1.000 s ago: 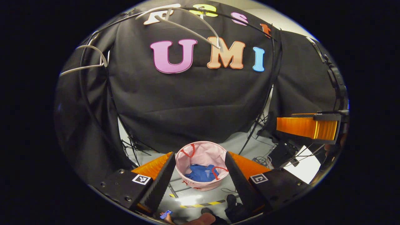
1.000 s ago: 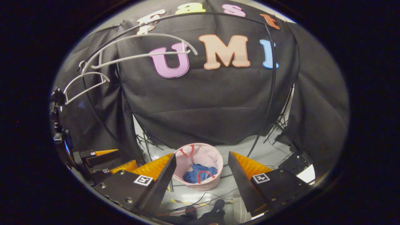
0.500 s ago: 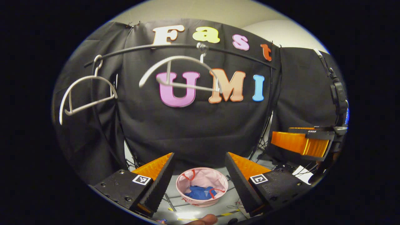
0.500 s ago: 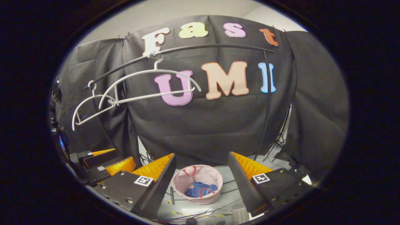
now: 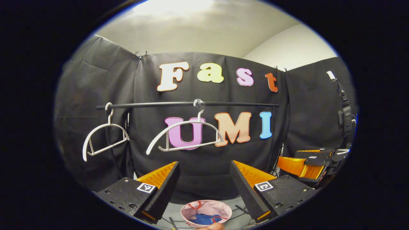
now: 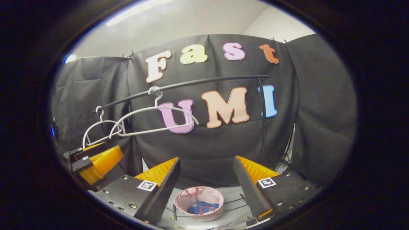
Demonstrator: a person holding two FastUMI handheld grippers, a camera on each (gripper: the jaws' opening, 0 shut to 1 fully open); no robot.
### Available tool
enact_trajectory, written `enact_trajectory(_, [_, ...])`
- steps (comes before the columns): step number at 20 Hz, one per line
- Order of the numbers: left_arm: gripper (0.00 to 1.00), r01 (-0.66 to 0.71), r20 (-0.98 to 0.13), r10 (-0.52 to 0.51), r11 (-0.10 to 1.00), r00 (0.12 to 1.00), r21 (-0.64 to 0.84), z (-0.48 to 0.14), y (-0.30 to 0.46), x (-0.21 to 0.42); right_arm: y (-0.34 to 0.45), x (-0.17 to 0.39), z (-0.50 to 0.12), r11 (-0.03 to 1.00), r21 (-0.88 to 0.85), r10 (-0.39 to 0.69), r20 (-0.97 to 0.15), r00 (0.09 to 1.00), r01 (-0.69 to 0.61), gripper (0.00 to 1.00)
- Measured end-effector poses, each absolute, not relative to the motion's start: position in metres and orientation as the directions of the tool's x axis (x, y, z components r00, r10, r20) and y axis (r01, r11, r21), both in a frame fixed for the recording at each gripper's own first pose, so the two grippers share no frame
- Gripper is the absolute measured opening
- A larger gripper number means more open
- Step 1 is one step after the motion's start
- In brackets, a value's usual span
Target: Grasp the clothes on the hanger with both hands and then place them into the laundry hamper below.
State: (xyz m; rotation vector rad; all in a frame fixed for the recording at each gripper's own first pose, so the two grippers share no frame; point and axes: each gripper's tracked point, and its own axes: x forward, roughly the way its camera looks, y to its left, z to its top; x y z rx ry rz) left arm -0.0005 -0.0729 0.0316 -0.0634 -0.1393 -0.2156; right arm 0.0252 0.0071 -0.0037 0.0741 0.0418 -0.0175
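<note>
Both tongs, left (image 5: 204, 188) and right (image 6: 206, 185), gape wide, holding nothing. Blue clothes (image 6: 201, 208) lie in the pink hamper (image 6: 185, 199) on the floor below the rail (image 5: 223, 103), where two bare hangers (image 5: 183, 135) hang.

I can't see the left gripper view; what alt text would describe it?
Two bare white hangers hang from a black rail against black cloth. Below, the open left gripper frames a pink hamper holding blue clothes; the right gripper shows at the right edge.
</note>
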Motion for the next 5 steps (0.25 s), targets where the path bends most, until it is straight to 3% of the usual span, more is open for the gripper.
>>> enact_trajectory(4, [0.97,0.203,0.127,-0.193,0.976,0.973,-0.074,0.027,-0.091,-0.016,-0.014,0.02,0.004,0.998,0.058,-0.004,-0.021,1.0,0.005,0.99])
enact_trajectory(5, [0.98,0.216,0.122,-0.206,0.974,0.971,-0.069,0.023,-0.098,-0.021,-0.022,0.02,0.002,0.999,0.038,-0.011,-0.028,1.0,0.012,0.93])
